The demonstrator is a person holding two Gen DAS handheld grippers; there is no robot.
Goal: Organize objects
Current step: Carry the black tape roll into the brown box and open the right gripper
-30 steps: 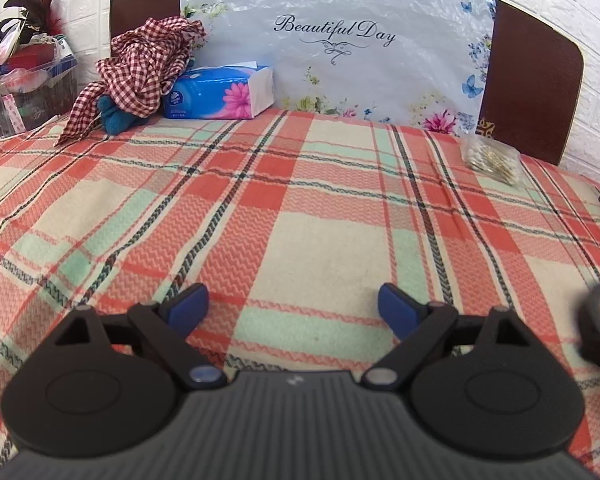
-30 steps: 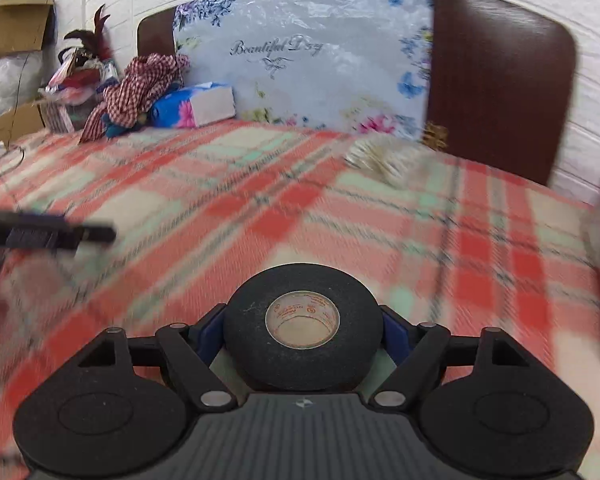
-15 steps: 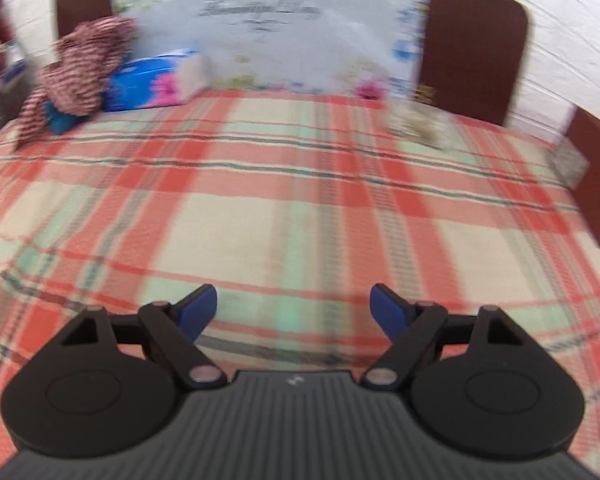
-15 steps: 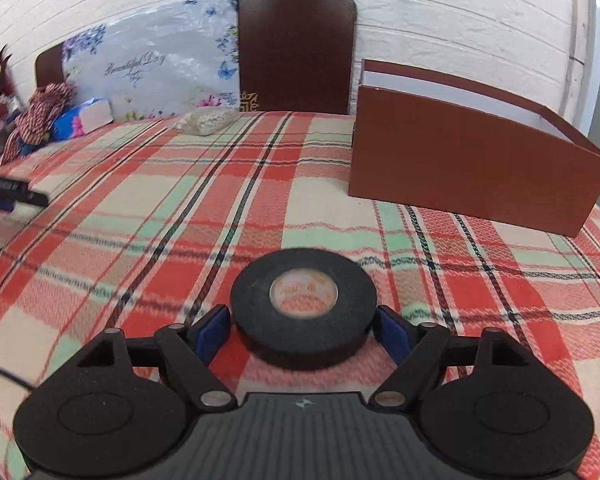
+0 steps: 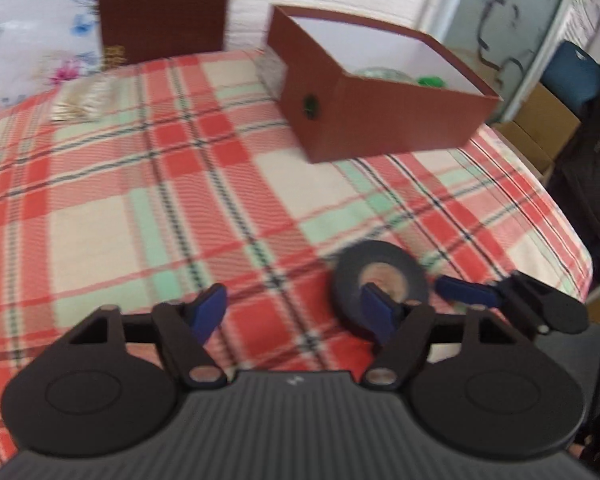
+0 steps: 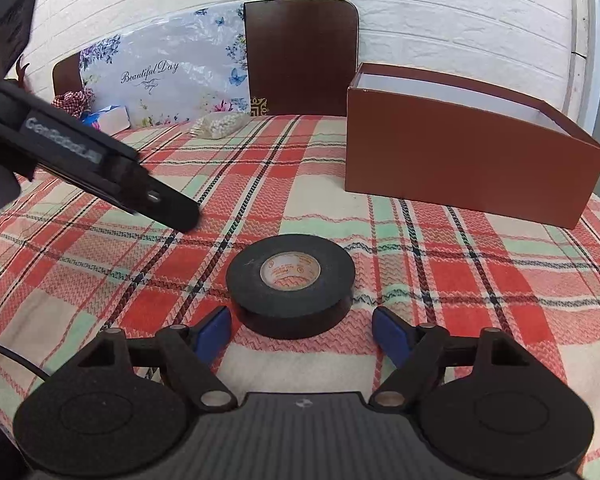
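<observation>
A black tape roll (image 6: pixel 291 285) lies flat on the plaid cloth, just beyond my right gripper (image 6: pixel 302 334), which is open with its fingers apart from the roll. In the left wrist view the roll (image 5: pixel 380 280) sits behind the right finger of my open, empty left gripper (image 5: pixel 294 312); the right gripper's blue fingertips (image 5: pixel 466 294) show beside it. A brown open box (image 6: pixel 468 164) stands at the back right; the left wrist view shows the box (image 5: pixel 380 120) holding a clear item and a green item. The left gripper's body (image 6: pixel 80 160) hovers at left.
A bag of cotton swabs (image 6: pixel 220 125) lies near the back. A floral "Beautiful Day" sheet (image 6: pixel 160 80), a brown chair back (image 6: pixel 300 56), a tissue pack (image 6: pixel 110 117) and a checked cloth (image 6: pixel 72 100) line the back. The table's right edge (image 5: pixel 576 248) drops off.
My right gripper has opened and pulled back, leaving the tape roll on the cloth. My left gripper has swung right, so the box and roll came into its view.
</observation>
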